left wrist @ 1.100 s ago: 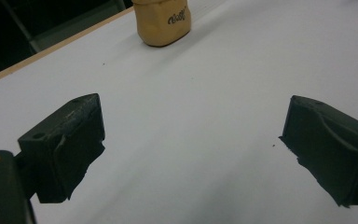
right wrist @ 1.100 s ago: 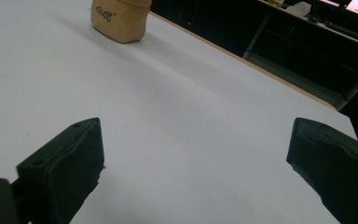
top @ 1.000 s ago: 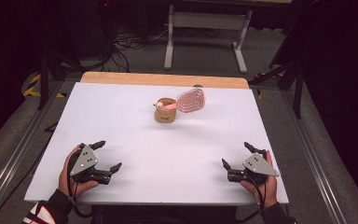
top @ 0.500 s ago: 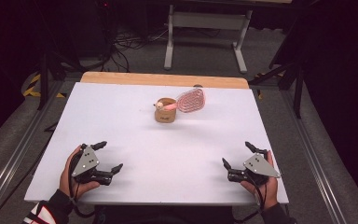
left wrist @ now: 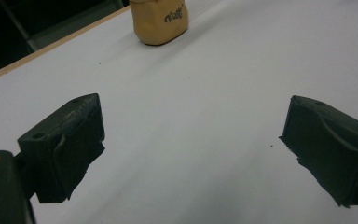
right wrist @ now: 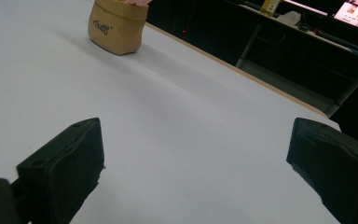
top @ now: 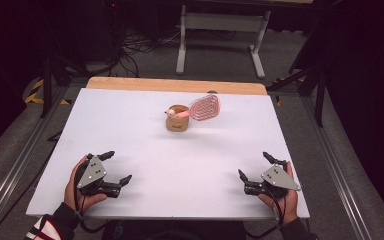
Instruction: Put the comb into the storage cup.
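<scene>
A small tan pouch (top: 178,122) stands near the middle of the white table (top: 130,130), toward the far side. A pink hairbrush (top: 203,108) sticks out of it, its round head leaning to the right. The pouch (left wrist: 160,22) shows far ahead in the left gripper view, and the pouch (right wrist: 116,28) is also far ahead in the right gripper view. My left gripper (top: 117,167) rests open at the near left of the table, held by a hand. At the near right my right gripper (top: 254,166) is open too. Both hold nothing.
A wooden strip (top: 175,85) runs along the table's far edge. Beyond it stand a white metal frame (top: 220,35) and cables on the floor. Metal rails (top: 15,170) flank the table on both sides.
</scene>
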Available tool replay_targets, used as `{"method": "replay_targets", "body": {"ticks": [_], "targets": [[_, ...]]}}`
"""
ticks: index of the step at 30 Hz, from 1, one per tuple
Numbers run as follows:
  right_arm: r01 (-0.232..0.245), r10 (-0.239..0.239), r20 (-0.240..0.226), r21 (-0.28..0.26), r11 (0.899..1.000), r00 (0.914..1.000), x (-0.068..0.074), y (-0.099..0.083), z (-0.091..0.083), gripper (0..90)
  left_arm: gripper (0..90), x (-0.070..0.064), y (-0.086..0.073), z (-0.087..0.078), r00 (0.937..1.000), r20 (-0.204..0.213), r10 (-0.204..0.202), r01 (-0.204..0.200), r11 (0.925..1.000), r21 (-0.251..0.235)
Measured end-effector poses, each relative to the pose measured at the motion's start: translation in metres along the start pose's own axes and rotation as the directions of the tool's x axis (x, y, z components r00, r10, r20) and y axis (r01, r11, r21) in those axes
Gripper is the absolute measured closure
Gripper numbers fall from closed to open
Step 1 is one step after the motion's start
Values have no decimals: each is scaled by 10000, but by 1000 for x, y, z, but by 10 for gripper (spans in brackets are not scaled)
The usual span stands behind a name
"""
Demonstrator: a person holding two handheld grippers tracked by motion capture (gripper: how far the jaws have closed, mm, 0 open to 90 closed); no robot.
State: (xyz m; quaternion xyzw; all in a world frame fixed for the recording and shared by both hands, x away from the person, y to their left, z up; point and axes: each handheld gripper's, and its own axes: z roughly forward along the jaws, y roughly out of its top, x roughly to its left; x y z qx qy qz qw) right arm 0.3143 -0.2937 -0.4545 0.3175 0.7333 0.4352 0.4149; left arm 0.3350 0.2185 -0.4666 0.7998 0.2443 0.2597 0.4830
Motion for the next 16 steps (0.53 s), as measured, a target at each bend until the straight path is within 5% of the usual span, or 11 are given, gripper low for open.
{"method": "replay_targets", "body": {"ticks": [16], "targets": [[-51,51,-24,31,10000,10000,0,-2,0,43,66,1,2,2,10000,-23,-20,20,10000,52]]}}
